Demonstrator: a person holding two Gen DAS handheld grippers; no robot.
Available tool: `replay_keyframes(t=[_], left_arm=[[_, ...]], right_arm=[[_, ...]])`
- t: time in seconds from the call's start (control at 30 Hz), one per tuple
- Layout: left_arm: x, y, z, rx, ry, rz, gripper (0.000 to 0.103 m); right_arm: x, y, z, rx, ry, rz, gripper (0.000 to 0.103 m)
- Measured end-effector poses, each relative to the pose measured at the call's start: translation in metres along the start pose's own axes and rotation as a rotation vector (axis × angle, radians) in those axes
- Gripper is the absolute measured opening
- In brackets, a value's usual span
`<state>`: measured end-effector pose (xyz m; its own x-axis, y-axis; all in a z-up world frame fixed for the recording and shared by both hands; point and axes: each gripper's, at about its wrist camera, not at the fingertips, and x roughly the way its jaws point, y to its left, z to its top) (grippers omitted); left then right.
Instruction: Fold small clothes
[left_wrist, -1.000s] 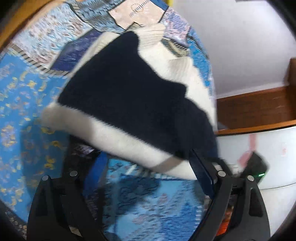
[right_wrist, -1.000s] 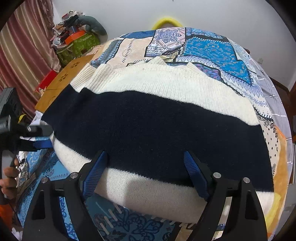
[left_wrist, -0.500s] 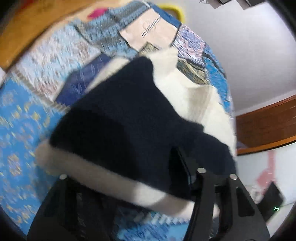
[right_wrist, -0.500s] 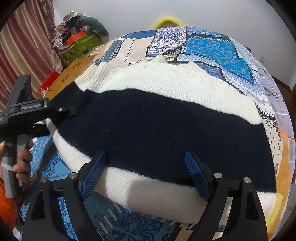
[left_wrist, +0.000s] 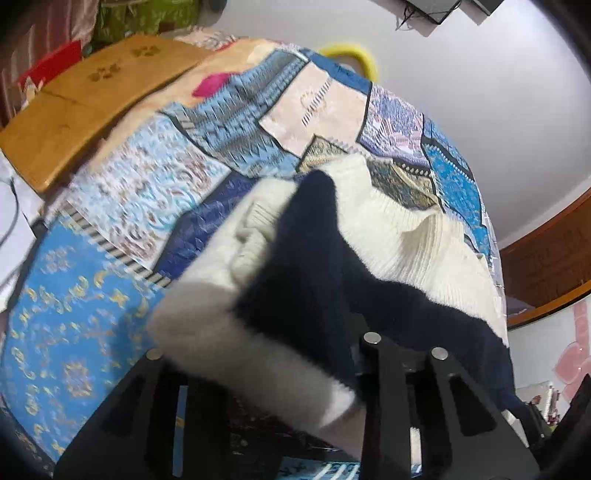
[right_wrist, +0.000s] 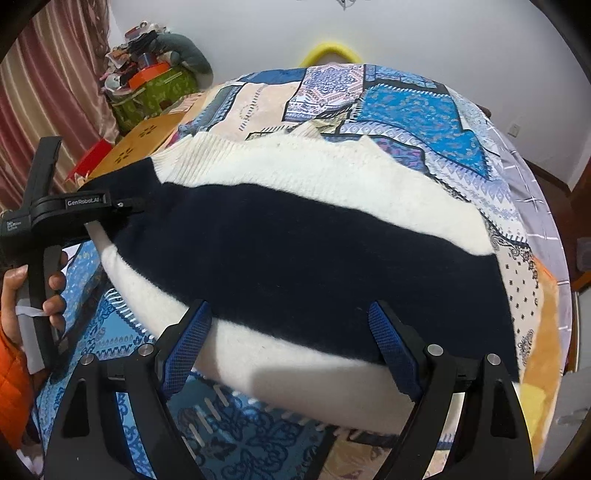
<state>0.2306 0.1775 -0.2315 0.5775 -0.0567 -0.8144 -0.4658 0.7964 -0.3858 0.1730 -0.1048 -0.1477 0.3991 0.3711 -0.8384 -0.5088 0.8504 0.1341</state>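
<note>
A fluffy sweater (right_wrist: 295, 240) with cream and navy bands lies flat across the patchwork bedspread (right_wrist: 406, 103). My left gripper (left_wrist: 262, 347) is at its left edge, and its jaws are closing with bunched cream and navy knit (left_wrist: 314, 258) filling the gap and hiding the pads. The right wrist view shows that left gripper (right_wrist: 122, 206) gripping the sweater's left side, held by a hand (right_wrist: 22, 288). My right gripper (right_wrist: 290, 332) hovers wide open over the near cream hem, its blue pads (right_wrist: 188, 343) apart and touching nothing.
A wooden board (left_wrist: 92, 92) with paw prints lies past the bed's left edge. Behind it a green box (right_wrist: 159, 88) holds clutter, and a yellow ring (right_wrist: 328, 51) leans at the white wall. Dark wooden furniture (left_wrist: 546, 258) stands to the right.
The left gripper has swung in onto the sweater's left edge and narrowed its jaws around the knit, which now bunches up. The right gripper has stayed put and open.
</note>
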Motion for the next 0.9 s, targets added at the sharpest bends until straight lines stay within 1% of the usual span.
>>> replay_keyframes(t=[0.1, 0.13, 0.23, 0.33, 0.4, 0.5, 0.6, 0.7, 0.8, 0.9], left_arm=[[-0.014, 0.009, 0.006, -0.008, -0.038, 0.019, 0.031], [-0.018, 0.013, 0.01, -0.01, -0.053, 0.036, 0.03], [-0.032, 0.024, 0.021, -0.008, -0.098, 0.115, 0.028], [-0.045, 0.03, 0.031, 0.005, -0.126, 0.188, 0.027], [-0.05, 0.028, 0.038, 0.022, -0.134, 0.203, 0.027], [-0.063, 0.017, 0.046, 0.054, -0.155, 0.192, 0.027], [-0.074, -0.01, 0.051, 0.102, -0.19, 0.17, 0.027], [-0.081, -0.045, 0.051, 0.156, -0.208, 0.132, 0.027], [-0.086, -0.086, 0.048, 0.224, -0.213, 0.079, 0.027], [-0.087, -0.124, 0.045, 0.27, -0.204, 0.025, 0.026]], right_arm=[[-0.005, -0.004, -0.001, 0.008, -0.011, -0.01, 0.085], [-0.007, -0.005, -0.001, 0.007, -0.015, -0.014, 0.085], [-0.012, -0.007, 0.001, 0.002, -0.03, -0.027, 0.085], [-0.019, -0.009, 0.002, -0.005, -0.056, -0.044, 0.085], [-0.023, -0.012, 0.003, 0.0, -0.074, -0.048, 0.085], [-0.025, -0.019, 0.004, 0.017, -0.085, -0.057, 0.085], [-0.024, -0.027, 0.001, 0.023, -0.079, -0.077, 0.085], [-0.028, -0.036, -0.006, 0.011, -0.08, -0.122, 0.085], [-0.036, -0.049, -0.014, 0.032, -0.081, -0.132, 0.085], [-0.041, -0.062, -0.024, 0.051, -0.083, -0.14, 0.085]])
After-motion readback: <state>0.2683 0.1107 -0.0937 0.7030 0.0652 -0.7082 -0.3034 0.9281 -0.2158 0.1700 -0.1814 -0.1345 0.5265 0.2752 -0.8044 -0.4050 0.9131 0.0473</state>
